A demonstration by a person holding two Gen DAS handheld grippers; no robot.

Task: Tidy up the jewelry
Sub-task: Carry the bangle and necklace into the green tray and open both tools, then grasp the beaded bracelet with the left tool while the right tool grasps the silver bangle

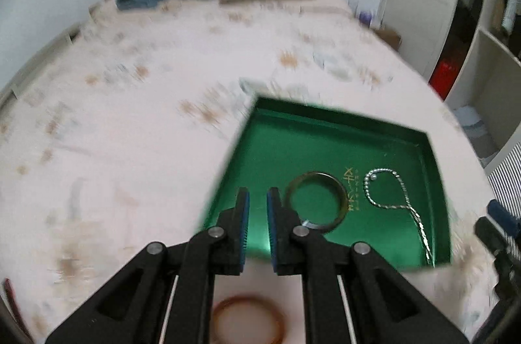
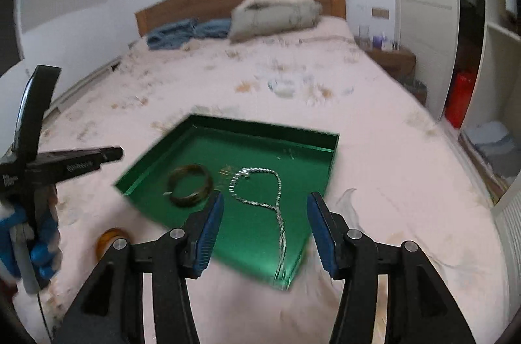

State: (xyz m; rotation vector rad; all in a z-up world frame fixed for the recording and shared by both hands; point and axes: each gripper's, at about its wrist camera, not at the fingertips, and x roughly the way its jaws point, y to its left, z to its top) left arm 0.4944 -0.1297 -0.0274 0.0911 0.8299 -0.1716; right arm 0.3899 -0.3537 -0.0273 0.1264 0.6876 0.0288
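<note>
So the shallow green metal tray (image 2: 312,145) sits on the bed with the pink floral sheet (image 1: 130,116). Inside it lie a dark greenish bangle (image 2: 190,184) and, just to its right, a silver chain necklace (image 2: 260,191). The left tool (image 1: 258,204) hovers over the tray's near-left corner, blue pads a narrow gap apart, gripping nothing, bangle just right of it. An amber-orange bangle (image 1: 249,319) lies on the sheet beneath it. The right tool (image 2: 265,223) is spread wide over the necklace.
</note>
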